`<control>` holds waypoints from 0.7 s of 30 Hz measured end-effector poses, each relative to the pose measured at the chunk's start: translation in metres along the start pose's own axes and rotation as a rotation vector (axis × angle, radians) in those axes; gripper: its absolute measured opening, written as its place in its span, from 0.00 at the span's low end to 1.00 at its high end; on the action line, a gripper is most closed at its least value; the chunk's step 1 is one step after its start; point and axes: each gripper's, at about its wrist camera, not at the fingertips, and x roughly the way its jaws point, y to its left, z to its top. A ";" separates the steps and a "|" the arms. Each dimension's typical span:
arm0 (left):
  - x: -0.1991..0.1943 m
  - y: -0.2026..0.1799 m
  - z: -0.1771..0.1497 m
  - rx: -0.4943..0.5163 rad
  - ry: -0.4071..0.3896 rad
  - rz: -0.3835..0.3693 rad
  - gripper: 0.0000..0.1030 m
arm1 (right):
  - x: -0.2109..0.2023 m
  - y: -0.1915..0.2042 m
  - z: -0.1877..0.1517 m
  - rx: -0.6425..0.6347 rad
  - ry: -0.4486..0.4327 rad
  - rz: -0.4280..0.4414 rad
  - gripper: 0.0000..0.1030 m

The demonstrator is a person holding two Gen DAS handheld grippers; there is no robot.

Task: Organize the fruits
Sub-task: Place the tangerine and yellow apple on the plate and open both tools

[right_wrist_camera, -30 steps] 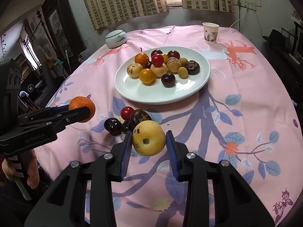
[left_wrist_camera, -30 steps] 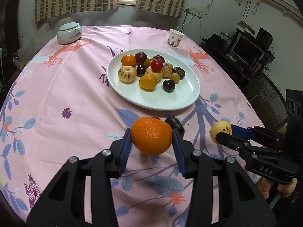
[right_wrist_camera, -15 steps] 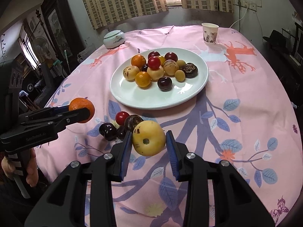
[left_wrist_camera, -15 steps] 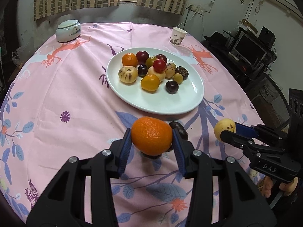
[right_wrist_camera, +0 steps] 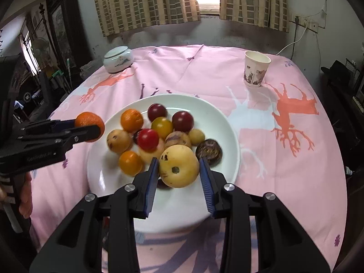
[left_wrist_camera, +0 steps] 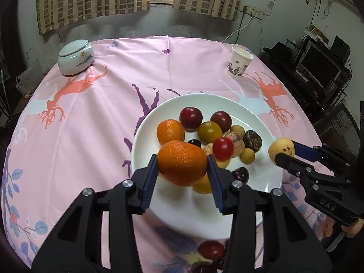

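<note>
My left gripper (left_wrist_camera: 182, 170) is shut on an orange (left_wrist_camera: 182, 162) and holds it above the near left part of the white plate (left_wrist_camera: 261, 122). My right gripper (right_wrist_camera: 178, 170) is shut on a yellow fruit (right_wrist_camera: 179, 169) above the plate's (right_wrist_camera: 218, 118) near right part. The plate carries several fruits: an orange (right_wrist_camera: 131, 120), red plums (right_wrist_camera: 182, 121), a red tomato (right_wrist_camera: 147, 138) and a dark fruit (right_wrist_camera: 209, 152). Each gripper shows in the other's view, the left (right_wrist_camera: 89, 126) and the right (left_wrist_camera: 282, 151).
A red fruit (left_wrist_camera: 211, 249) lies on the pink cloth near the plate's front edge, partly hidden by my left gripper. A paper cup (right_wrist_camera: 256, 71) stands at the back right and a lidded white jar (right_wrist_camera: 118, 59) at the back left.
Both grippers have moved forward and now hold their fruits over the plate; the loose fruits on the cloth have dropped behind the fingers.
</note>
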 end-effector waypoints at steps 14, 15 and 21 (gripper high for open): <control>0.048 -0.006 0.026 0.022 0.058 0.012 0.44 | 0.066 -0.027 0.036 0.032 0.044 -0.045 0.36; 0.047 -0.007 0.026 0.028 0.057 0.016 0.47 | 0.067 -0.027 0.037 0.028 0.048 -0.050 0.36; -0.002 -0.004 0.028 0.022 -0.067 0.032 0.68 | 0.047 -0.021 0.040 0.003 0.020 -0.074 0.57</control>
